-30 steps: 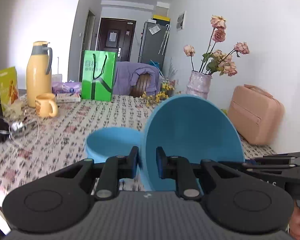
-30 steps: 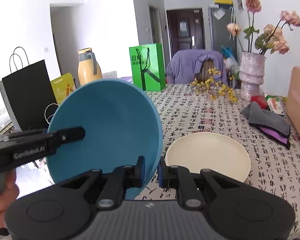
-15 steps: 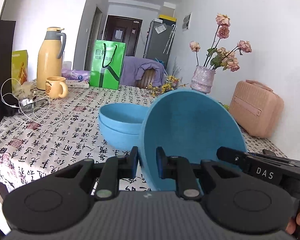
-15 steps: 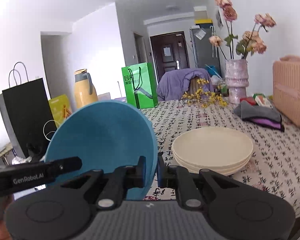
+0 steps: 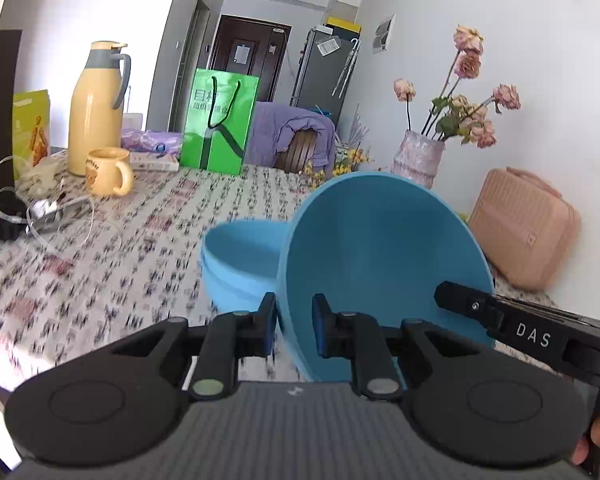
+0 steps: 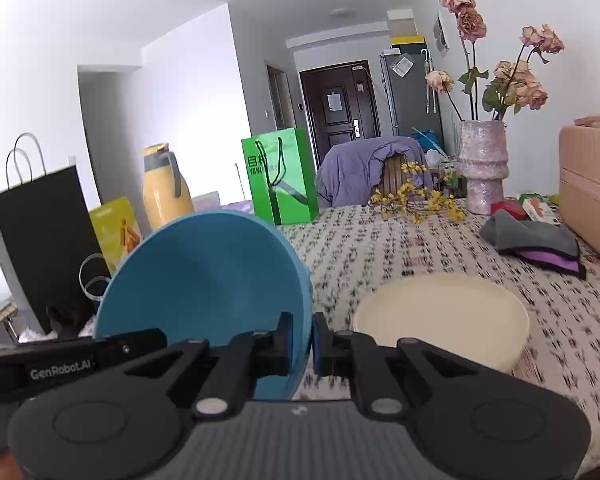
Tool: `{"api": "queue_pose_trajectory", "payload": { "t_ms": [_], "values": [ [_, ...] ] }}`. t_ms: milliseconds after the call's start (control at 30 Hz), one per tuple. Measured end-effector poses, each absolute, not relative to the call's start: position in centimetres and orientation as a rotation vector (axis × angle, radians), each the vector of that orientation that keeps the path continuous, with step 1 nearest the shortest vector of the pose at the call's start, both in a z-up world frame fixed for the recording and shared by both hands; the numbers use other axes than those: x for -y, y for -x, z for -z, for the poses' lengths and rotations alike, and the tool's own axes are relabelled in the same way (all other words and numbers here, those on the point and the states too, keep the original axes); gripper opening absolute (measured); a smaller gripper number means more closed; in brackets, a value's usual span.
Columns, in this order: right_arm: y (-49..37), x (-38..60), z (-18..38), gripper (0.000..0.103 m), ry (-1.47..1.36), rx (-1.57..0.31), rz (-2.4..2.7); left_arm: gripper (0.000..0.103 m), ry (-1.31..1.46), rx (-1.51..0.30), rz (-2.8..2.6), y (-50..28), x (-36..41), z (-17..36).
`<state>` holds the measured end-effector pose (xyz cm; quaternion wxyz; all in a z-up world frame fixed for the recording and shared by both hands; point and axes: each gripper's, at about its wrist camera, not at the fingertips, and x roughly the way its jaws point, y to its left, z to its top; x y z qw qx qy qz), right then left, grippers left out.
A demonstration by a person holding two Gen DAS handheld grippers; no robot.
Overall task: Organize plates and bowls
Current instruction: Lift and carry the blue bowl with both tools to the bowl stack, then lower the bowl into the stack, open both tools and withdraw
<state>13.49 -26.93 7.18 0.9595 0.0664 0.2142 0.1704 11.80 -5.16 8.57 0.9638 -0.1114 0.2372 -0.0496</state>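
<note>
A blue bowl (image 5: 384, 264) is held upright on edge above the table, gripped from both sides. My left gripper (image 5: 294, 330) is shut on its left rim. My right gripper (image 6: 302, 344) is shut on the opposite rim of the same bowl (image 6: 204, 276). Behind it in the left wrist view sits a stack of blue bowls (image 5: 240, 264) on the patterned tablecloth (image 5: 100, 264). In the right wrist view a stack of cream plates (image 6: 440, 316) sits on the table just right of my gripper.
A yellow mug (image 5: 108, 170), yellow thermos (image 5: 96, 108), cables (image 5: 40, 212), green bag (image 5: 218, 120) and black bag (image 6: 40, 240) stand at the left and back. A vase of roses (image 6: 482, 164), grey and purple cloths (image 6: 532, 240) and pink case (image 5: 524, 228) are at the right.
Both grippers and the held bowl have moved over the table; the blue bowl stack and the cream plates now appear lower and closer in view. Both grips are unchanged.
</note>
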Motion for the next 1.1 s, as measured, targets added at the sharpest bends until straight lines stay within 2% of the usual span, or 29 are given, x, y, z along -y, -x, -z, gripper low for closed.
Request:
{"api": "queue_pose_trajectory", "payload": {
  "t_ms": [233, 267, 533, 633, 700, 833, 1100],
  "values": [
    [-20.4, 25.8, -9.8, 0.01, -0.17, -0.455, -0.383, 0.021, 0.315, -0.508, 0.101, -18.3, 2.4, -10.9],
    [-21.6, 25.6, -9.7, 0.01, -0.185, -0.474, -0.391, 0.023, 0.329, -0.515, 0.099, -19.2, 1.9, -10.8],
    [-28.2, 23.2, -7.9, 0.01, -0.206, -0.57, -0.4, 0.023, 0.338, -0.586, 0.074, -24.2, -0.1, -9.3],
    [-29.7, 22.9, -7.1, 0.014, -0.23, -0.612, -0.396, 0.027, 0.339, -0.601, 0.083, -24.9, -0.5, -8.8],
    [-30.2, 22.7, -6.7, 0.015, -0.24, -0.625, -0.395, 0.037, 0.344, -0.6, 0.094, -25.0, -0.7, -8.6],
    [-30.5, 22.5, -6.3, 0.024, -0.234, -0.619, -0.383, 0.039, 0.337, -0.596, 0.084, -25.3, -0.8, -8.3],
    [-30.2, 22.8, -6.4, 0.025, -0.208, -0.571, -0.386, 0.042, 0.313, -0.569, 0.088, -24.7, -0.8, -8.5]
  ]
}}
